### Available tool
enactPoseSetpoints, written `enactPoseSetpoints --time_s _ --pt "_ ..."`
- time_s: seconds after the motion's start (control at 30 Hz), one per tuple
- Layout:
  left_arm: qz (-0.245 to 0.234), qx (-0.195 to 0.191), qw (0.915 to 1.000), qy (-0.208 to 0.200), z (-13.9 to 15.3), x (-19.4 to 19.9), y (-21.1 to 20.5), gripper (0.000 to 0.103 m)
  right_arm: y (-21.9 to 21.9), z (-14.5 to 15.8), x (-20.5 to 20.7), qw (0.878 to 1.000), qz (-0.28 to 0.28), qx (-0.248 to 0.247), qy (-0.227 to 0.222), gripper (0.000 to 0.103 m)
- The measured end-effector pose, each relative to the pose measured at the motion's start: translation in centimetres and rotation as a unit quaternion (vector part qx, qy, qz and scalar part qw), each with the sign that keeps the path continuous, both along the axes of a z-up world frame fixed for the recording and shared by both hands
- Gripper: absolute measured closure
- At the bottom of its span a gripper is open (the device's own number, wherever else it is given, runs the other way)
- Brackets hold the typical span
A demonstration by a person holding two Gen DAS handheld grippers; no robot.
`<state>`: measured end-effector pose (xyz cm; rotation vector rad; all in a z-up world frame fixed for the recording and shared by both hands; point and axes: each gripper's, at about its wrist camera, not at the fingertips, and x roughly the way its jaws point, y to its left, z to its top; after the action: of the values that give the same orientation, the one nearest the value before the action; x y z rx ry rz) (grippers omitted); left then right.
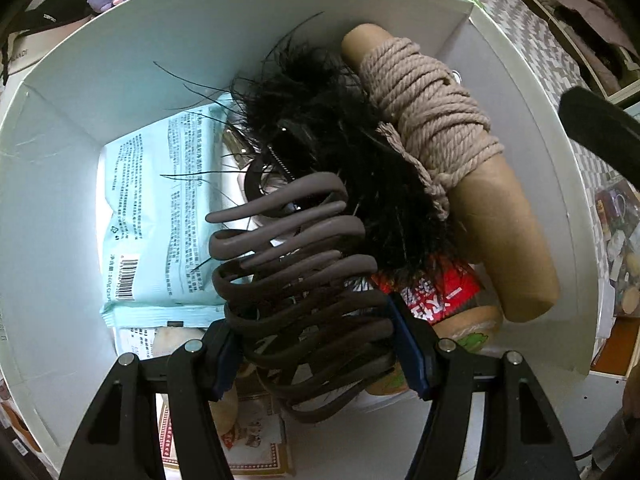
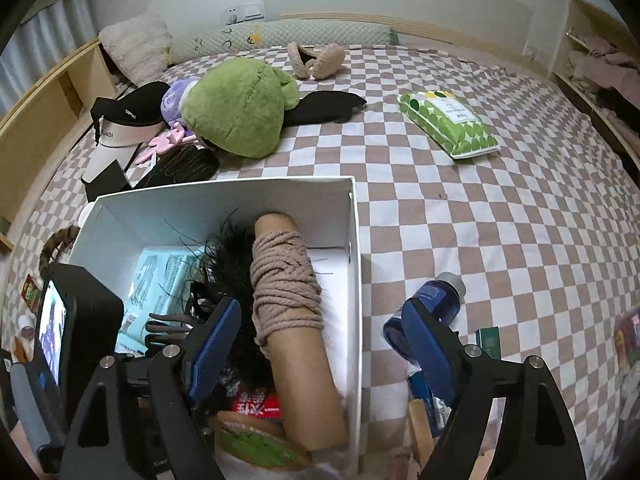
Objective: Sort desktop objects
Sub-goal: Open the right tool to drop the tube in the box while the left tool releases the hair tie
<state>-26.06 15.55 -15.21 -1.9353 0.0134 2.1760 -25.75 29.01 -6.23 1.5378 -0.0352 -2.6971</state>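
One white box (image 1: 80, 92) with thin, stiff walls sits on a brown-and-white checkered bedspread (image 2: 460, 220) and holds most of the clutter: a pale blue printed packet (image 1: 160, 216) lying flat at the left, a fluffy black feather piece (image 1: 320, 152) in the middle, a cardboard tube (image 1: 508, 224) wound with coarse beige rope (image 1: 432, 116) lying diagonally at the right, and a red-labelled snack pack (image 1: 436, 288) under the tube's near end. Left gripper (image 1: 316, 344) is over the box's near part, its blue-padded jaws pinching a large brown hair claw (image 1: 292, 264), matte plastic with long curved interlocking teeth; the claw sticks out past the fingertips toward the feathers, above the box contents, whether it touches them cannot be told. Right gripper (image 2: 320, 340) has jaws spread wide, nothing between them; its left finger is over the box near the tube, its right finger outside the box's right wall, just in front of a dark blue bottle (image 2: 436, 300) with a grey cap lying on the bedspread. Farther out on the bedspread: a green plush toy (image 2: 236, 108), a purple plush (image 2: 176, 100) beside it, a black-and-white visor (image 2: 124, 124) at far left, a green-dotted soft packet (image 2: 448, 124) at far right, a black cloth (image 2: 328, 106), a pair of beige fuzzy earmuffs (image 2: 316, 58).
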Motion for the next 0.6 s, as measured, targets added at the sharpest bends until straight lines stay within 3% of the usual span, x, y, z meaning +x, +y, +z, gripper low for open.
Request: enactPoseSetpoints --time_s 0.2,0.3,0.33,0.6 --pt "0.011 0.007 0.9999 -0.005 -0.1 0.0 -0.4 0.037 0.4 -0.4 0.3 1.0 0.001 -0.005 -0.008 0.02" --pt "0.018 0.016 0.9997 -0.006 0.0 0.1 -0.7 0.02 0.4 -0.5 0.5 1.0 0.001 -0.005 -0.01 0.02" --pt "0.021 0.015 0.9997 -0.003 0.2 0.1 -0.8 0.019 0.4 -0.5 0.5 1.0 0.002 -0.005 -0.01 0.02" --pt "0.025 0.009 0.9994 0.022 1.2 0.8 -1.8 0.018 0.6 -0.3 0.9 1.0 -0.001 -0.016 -0.006 0.02"
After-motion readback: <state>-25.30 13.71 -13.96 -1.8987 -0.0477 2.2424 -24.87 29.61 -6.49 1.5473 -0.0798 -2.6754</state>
